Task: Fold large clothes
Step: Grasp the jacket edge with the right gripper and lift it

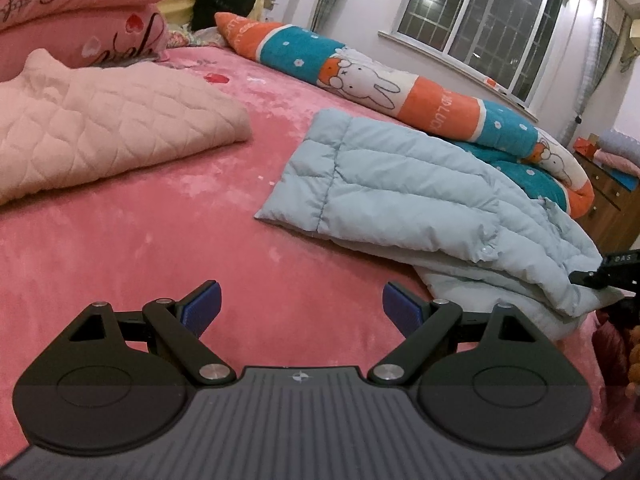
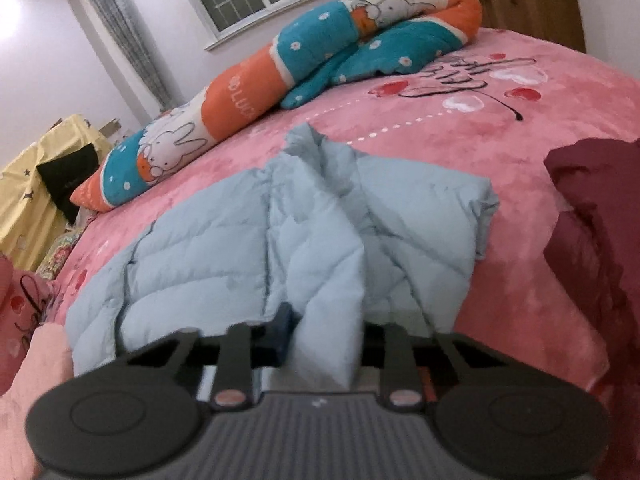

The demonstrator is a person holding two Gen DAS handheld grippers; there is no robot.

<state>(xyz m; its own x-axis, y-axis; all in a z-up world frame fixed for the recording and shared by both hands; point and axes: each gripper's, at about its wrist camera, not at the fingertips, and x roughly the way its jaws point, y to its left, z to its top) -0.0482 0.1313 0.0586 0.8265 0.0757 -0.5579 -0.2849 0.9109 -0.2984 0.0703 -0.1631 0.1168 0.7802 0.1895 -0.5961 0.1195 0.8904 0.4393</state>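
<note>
A pale blue padded jacket (image 1: pixel 420 196) lies partly folded on the pink bed cover (image 1: pixel 160 248). In the left wrist view my left gripper (image 1: pixel 301 310) hovers low over bare cover to the jacket's left, its blue pads wide apart with nothing between them. The tip of the other gripper shows at the jacket's right edge. In the right wrist view the same jacket (image 2: pixel 280 240) spreads ahead, and my right gripper (image 2: pixel 326 340) is shut on a thick fold of its near edge. One blue pad (image 2: pixel 282 326) shows beside the pinched cloth; the other is hidden by it.
A folded pink quilted blanket (image 1: pixel 104 128) lies at the left, with pink pillows (image 1: pixel 80 8) behind it. A long orange and teal rabbit-print bolster (image 1: pixel 400 84) runs along the far side under the window. A dark red garment (image 2: pixel 596 232) lies to the jacket's right.
</note>
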